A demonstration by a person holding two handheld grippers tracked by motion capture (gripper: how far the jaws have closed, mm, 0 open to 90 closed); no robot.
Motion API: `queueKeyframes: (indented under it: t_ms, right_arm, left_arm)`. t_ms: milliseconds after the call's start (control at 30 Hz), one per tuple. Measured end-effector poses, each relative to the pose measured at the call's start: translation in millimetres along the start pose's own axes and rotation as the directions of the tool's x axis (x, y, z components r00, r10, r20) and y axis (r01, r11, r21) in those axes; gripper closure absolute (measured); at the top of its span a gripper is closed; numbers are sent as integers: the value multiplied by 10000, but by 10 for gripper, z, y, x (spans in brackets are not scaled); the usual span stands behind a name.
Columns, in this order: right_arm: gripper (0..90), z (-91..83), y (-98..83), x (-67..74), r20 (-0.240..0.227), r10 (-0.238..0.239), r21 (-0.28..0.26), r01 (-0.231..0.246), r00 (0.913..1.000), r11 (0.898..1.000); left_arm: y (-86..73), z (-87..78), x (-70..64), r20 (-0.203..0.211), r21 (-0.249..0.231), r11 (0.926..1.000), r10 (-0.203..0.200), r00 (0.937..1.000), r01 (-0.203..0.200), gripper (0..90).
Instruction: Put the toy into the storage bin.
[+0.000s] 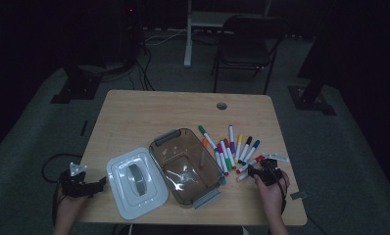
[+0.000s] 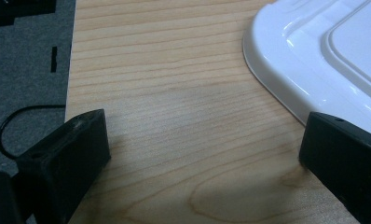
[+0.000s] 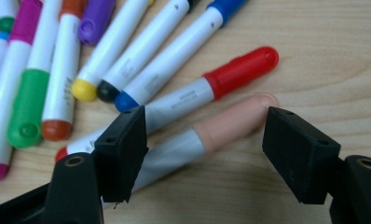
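Markers [image 1: 230, 149] lie fanned near the table's [image 1: 134, 110] right edge, beside an open brown bin [image 1: 185, 166] whose white lid [image 1: 134, 181] rests flat toward the front-left corner. One orange marker [image 1: 203, 152] appears to stand inside the bin; the rest, by the look of it, are still to be packed. The right hand-held gripper [image 1: 254, 171] hovers at the front end of the fan, jaws apart and straddling a pink-capped marker [image 3: 221, 128] without pressing it, a red-capped one [image 3: 211, 88] just beside. The left hand-held gripper [image 1: 101, 184] waits wide open and empty at the front-left edge, next to the lid. The right gripper view resolves cap colours that the dim high view blurs; the high view alone gives the bin and the overall spread.
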State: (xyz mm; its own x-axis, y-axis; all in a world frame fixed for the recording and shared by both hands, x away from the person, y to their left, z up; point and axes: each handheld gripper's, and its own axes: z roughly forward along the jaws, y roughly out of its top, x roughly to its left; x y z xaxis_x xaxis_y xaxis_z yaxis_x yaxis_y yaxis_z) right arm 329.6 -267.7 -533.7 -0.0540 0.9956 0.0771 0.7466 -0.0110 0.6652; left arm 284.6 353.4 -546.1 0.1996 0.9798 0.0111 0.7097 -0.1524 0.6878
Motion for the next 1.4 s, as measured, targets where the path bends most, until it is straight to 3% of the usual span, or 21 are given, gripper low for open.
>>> queueKeyframes:
  t_ms: [200, 367, 533, 567, 633, 733, 833, 1000, 1100, 1233, 1400]
  right_arm:
    - [345, -31, -53, -66, 20, -129, 177, 129, 9999, 9998]
    - [529, -143, -145, -169, 98, -572, 320, 568, 9983, 9979]
    - [720, -218, -174, -282, -85, -187, 527, 191, 9998, 9984]
    - [720, -218, -174, -282, -85, -187, 527, 191, 9998, 9984]
    - [767, -237, -182, -325, 272, -343, 592, 327, 9990, 9977]
    - [770, -245, -177, -347, 333, -375, 676, 352, 9987, 9971]
    - [772, -274, -159, -379, -229, 70, 794, -51, 9997, 9968]
    - [772, -396, -98, -389, -354, 155, 420, -140, 9993, 9990]
    - [772, -567, 4, -377, -604, 153, 2, -153, 9981, 9999]
    - [772, -729, 114, -312, -1051, 235, -342, -272, 9942, 9990]
    - [772, -940, 278, -132, -1535, -165, -747, 51, 9880, 9972]
  left_arm:
    - [0, 1, -2, -2, -10, 10000, -18, 10000, 18, 22]
    - [0, 0, -1, -1, -8, 10000, -16, 10000, 16, 22]
    - [0, 0, -1, -1, -2, 10000, -14, 10000, 14, 22]
    - [0, 0, -1, -1, -2, 10000, -14, 10000, 14, 22]
    - [0, 0, -1, 1, -3, 10000, -7, 10000, 7, 22]
    - [0, 0, -2, 0, -5, 10000, -19, 10000, 19, 22]
    - [0, 0, -1, 0, -5, 10000, -13, 10000, 13, 22]
    - [0, 0, -1, 0, -2, 10000, -15, 10000, 15, 21]
    - [0, 0, 0, 1, -3, 10000, -8, 10000, 8, 22]
    - [0, 0, -1, 1, -3, 10000, -12, 10000, 12, 21]
    - [0, 1, -1, 2, -9, 10000, -18, 10000, 18, 21]
